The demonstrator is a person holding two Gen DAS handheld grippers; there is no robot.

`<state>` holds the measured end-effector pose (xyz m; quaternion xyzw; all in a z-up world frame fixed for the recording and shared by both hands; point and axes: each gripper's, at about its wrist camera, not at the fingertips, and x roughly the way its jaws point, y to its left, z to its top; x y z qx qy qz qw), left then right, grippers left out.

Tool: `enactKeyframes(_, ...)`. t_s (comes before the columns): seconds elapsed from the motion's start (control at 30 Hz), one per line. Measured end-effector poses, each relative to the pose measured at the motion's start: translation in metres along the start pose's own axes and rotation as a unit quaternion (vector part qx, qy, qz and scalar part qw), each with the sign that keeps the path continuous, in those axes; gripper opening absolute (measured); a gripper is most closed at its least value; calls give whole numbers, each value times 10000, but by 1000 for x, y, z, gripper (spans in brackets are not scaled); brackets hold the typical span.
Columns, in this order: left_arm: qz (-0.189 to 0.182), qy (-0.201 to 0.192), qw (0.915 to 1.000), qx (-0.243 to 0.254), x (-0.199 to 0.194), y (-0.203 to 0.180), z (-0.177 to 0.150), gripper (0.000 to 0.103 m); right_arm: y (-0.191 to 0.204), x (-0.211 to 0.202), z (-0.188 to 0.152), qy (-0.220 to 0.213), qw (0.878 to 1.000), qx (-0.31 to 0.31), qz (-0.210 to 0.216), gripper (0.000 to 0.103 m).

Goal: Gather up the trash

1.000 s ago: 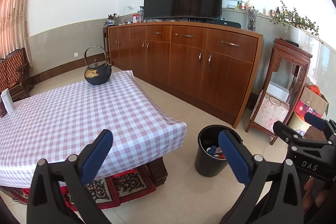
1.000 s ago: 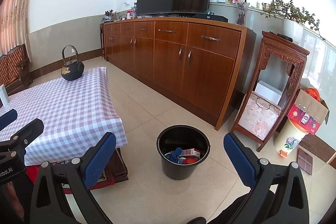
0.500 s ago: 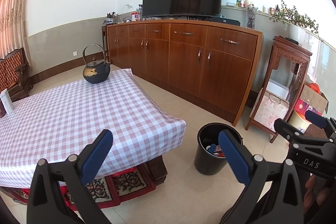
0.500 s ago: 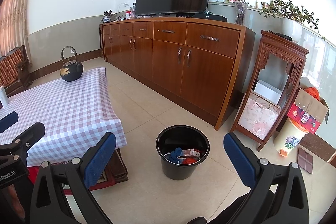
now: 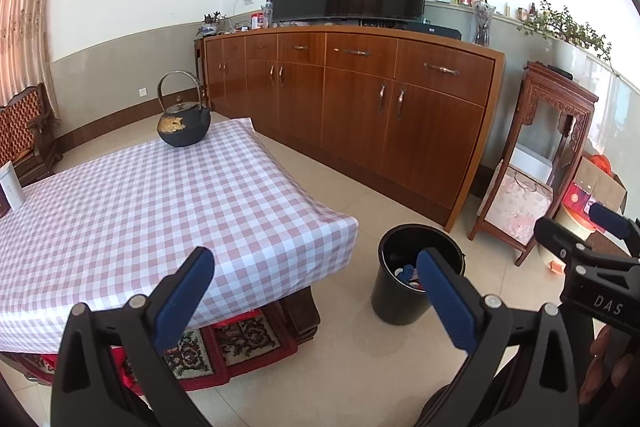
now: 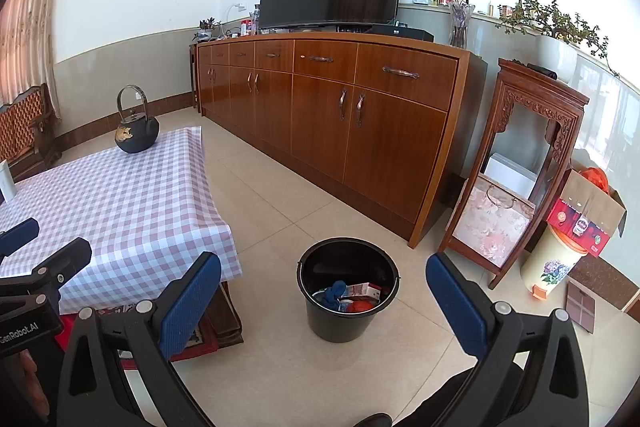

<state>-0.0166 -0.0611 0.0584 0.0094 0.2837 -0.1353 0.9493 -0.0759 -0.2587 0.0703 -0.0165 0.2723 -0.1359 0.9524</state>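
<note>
Trash: lay in the bucket (image 6: 347, 311) at 6 o'clock, bare floor (image 6: 280, 211) all round.
Table (image 5: 160, 195): corner near the bucket.
Writing: "DAS", "GenRobot.AI".
Left gripper (image 5: 316, 279): released, empty.
Right gripper (image 6: 324, 287): released, empty.

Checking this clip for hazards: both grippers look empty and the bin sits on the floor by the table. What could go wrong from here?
1. The bin stands free on smooth tile beside the table corner; a low swing of either gripper might tip it and spill the trash.
2. The kettle sits near the table's far edge, so a tug on the tablecloth could drag it off.
3. Both grippers, left and right, have open, empty jaws.
</note>
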Motion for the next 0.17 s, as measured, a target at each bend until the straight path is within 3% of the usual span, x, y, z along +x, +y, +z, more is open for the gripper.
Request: enactKeyframes(0.17,-51,19,10000,-71,-1,2,-1,102,0,0,-1,12,10000,-22,0,103)
